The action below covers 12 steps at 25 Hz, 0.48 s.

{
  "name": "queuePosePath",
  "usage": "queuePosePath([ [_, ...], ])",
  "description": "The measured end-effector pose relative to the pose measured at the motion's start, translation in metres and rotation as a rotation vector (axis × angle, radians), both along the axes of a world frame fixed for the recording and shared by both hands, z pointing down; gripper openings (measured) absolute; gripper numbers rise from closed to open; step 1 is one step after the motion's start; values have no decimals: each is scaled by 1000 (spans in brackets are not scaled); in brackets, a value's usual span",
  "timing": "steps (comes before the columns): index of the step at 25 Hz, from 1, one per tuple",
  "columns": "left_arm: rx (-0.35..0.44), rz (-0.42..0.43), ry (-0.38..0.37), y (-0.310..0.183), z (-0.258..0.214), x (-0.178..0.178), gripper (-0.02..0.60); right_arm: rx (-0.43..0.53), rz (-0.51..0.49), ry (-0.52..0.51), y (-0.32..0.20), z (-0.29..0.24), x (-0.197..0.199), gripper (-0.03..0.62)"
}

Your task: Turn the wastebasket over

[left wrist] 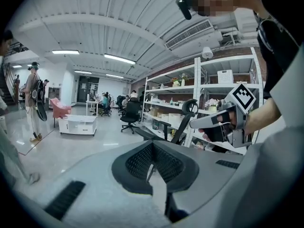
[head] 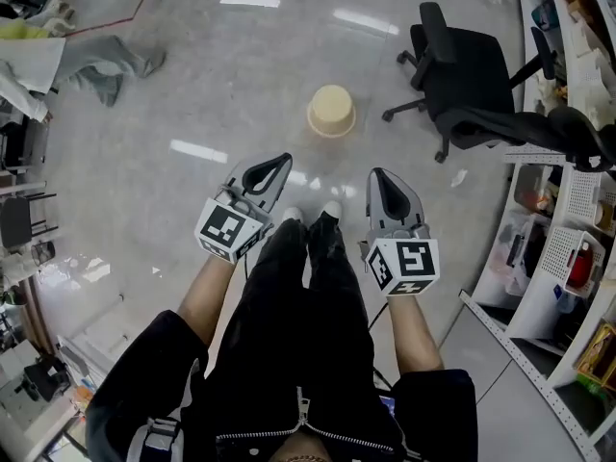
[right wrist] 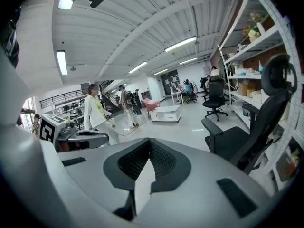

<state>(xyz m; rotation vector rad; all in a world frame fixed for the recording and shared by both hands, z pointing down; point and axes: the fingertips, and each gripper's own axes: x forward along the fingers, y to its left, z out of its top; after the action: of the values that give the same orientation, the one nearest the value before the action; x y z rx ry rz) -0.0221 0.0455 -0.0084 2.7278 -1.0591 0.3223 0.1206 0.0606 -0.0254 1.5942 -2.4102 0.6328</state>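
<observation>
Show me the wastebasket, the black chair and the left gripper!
wastebasket point(head: 331, 111): head view, on the middle of its beige body.
black chair point(head: 472, 70): head view, on its seat.
left gripper point(head: 280, 164): head view, at the tips of its shut jaws.

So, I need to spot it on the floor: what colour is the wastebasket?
The wastebasket is pale beige, almost cream. It shows best in the head view.
</observation>
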Motion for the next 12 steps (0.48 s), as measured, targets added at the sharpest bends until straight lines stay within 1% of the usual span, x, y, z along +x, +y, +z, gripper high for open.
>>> queuePosePath([
  [3, 5, 11, -23, -26, 13, 7, 5, -13, 14, -5, -23, 15, 11, 11],
  [6, 10, 25, -46, -58, 39, 15, 5, -31, 21, -6, -45, 39, 22, 11],
  [9, 13, 54, -61, -88, 76, 30, 5, -58, 34, 3, -66, 78, 35, 11],
  [12, 13, 73, -70, -120, 123, 34, 5, -73, 47, 6, -91, 126, 40, 11],
])
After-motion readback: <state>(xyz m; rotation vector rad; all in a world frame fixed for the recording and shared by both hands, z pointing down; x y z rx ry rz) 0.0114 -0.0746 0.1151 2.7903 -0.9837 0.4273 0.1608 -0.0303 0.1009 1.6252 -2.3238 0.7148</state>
